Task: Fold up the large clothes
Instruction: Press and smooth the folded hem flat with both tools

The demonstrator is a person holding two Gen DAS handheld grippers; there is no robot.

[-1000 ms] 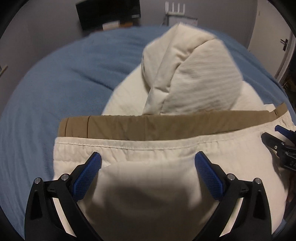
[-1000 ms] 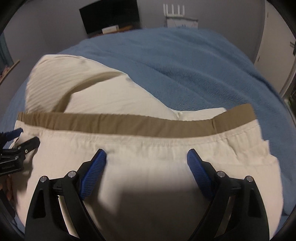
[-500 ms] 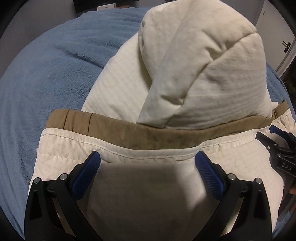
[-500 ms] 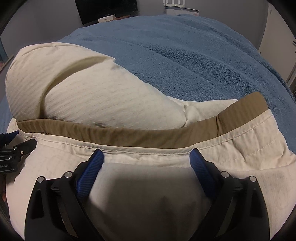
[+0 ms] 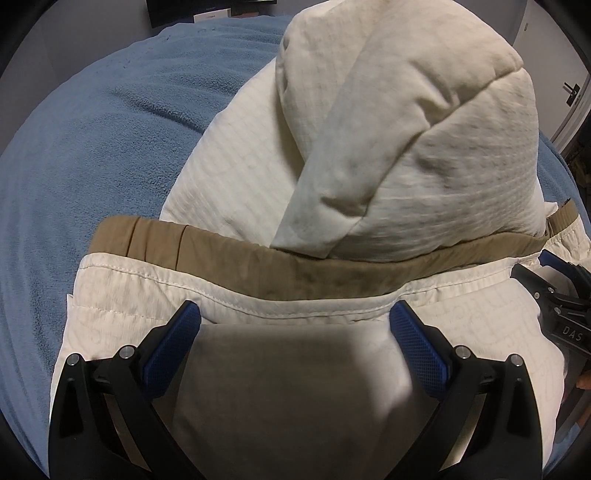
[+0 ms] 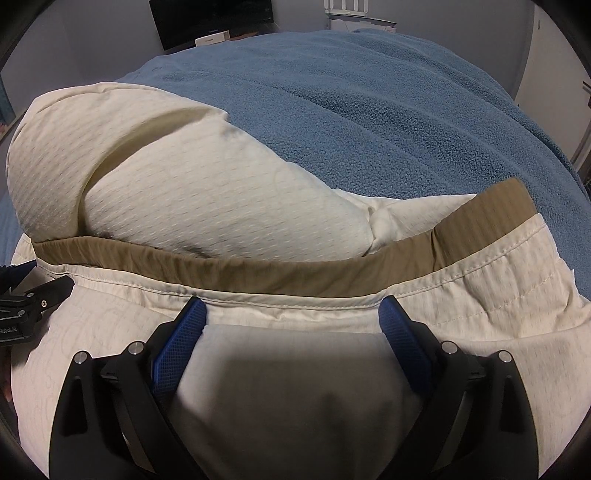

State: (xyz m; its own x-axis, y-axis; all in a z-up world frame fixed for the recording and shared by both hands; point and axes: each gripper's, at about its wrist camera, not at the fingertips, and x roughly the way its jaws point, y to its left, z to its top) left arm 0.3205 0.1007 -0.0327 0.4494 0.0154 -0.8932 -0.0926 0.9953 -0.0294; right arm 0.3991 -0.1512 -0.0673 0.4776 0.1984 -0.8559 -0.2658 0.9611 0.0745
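A bed covered in a blue fleece blanket (image 6: 388,110) fills the room, with a dark screen (image 6: 210,18) against the grey wall behind.

The left tool (image 5: 295,325) has its blue-padded jaws spread wide and holds nothing; it hovers close over the near panel of a cream quilted jacket with a tan hem band (image 5: 332,273). The right tool (image 6: 291,321), just beside it, is likewise spread apart and empty over the same panel. Directly ahead of both tools runs the tan band, and beyond it the rest of the garment bulges up in a puffy, hood-like mound (image 5: 406,147). The jacket sits on the blanket, toward the near edge of the bed.

A fold looks to have been laid over, hem across the body, and both tools appear released from it. The bundle is still lofty and uneven, so the next move likely calls for pressing or smoothing the mound flat, or gripping the far bulge to bring it in over the hem. Padded fabric may spring back open.
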